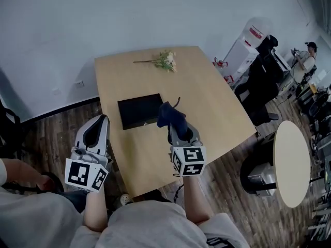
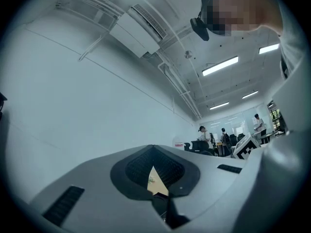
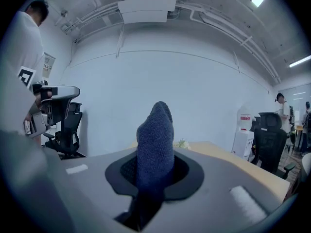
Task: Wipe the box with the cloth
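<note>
A flat black box lies in the middle of the wooden table. My right gripper is shut on a dark blue cloth, which hangs just off the box's right end, over the table. In the right gripper view the cloth sticks up out of my right gripper and hides the box. My left gripper hovers off the table's left edge, above the floor. In the left gripper view my left gripper has its jaws together with nothing between them.
A small bunch of pale flowers lies at the table's far end. Black office chairs and a round side table stand to the right. A white appliance stands by the wall. People stand at the far right.
</note>
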Demonstrator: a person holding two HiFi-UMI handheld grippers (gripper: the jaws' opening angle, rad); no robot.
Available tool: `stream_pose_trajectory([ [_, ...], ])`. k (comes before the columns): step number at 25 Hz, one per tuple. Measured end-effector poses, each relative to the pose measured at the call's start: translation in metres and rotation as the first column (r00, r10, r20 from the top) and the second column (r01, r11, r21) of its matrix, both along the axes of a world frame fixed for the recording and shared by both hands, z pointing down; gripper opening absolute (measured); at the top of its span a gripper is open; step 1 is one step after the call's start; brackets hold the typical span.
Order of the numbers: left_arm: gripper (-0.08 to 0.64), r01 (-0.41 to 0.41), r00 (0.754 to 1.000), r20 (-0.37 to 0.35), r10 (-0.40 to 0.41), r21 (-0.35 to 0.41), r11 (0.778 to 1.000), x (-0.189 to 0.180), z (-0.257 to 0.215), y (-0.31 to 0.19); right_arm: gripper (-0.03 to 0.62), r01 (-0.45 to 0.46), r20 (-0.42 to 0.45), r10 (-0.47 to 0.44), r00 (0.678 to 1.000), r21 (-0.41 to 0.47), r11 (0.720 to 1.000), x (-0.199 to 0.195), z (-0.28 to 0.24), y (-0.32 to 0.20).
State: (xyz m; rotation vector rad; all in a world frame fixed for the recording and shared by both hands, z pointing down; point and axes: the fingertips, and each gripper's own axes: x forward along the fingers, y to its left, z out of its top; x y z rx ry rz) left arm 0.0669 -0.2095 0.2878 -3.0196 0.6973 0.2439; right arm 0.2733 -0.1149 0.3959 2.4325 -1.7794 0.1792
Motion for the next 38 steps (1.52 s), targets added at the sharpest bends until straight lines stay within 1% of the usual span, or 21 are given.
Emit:
stream_pose_trajectory([
  [8, 0.008, -0.034, 0.999, 0.002, 0.034, 0.025, 0.999, -0.003, -0.005, 0.011, 0.071, -0.019, -0.065, 0.025, 0.998, 0.086, 0.996, -0.016, -0.039, 0.023],
  [15, 0.008, -0.034, 0.999, -0.002, 0.034, 0.041, 0.999, -0.008, -0.013, 0.020, 0.071, -0.043, -0.081, 0.055, 0.995, 0.151, 0.988, -0.021, -0.063, 0.046],
  [20, 0.008, -0.029, 0.999, -0.024, 0.030, 0.036, 0.999, -0.013, -0.015, 0.020, 0.071, -0.057, -0.095, 0.076, 0.993, 0.190, 0.980, -0.025, -0.074, 0.056],
  [24, 0.008, -0.032, 0.999, -0.027, 0.033, 0.036, 0.999, -0.016, -0.014, 0.024, 0.071, -0.071, -0.105, 0.095, 0.990, 0.215, 0.974, -0.028, -0.078, 0.063],
  [29, 0.008, -0.030, 0.999, -0.030, 0.030, 0.032, 0.999, -0.021, -0.014, 0.027, 0.071, -0.079, -0.105, 0.106, 0.989, 0.231, 0.970, -0.032, -0.081, 0.066],
  [38, 0.008, -0.030, 0.999, -0.029, 0.030, 0.009, 1.000, -0.027, -0.008, 0.025, 0.071, -0.072, -0.102, 0.098, 0.990, 0.233, 0.970, -0.041, -0.081, 0.061],
])
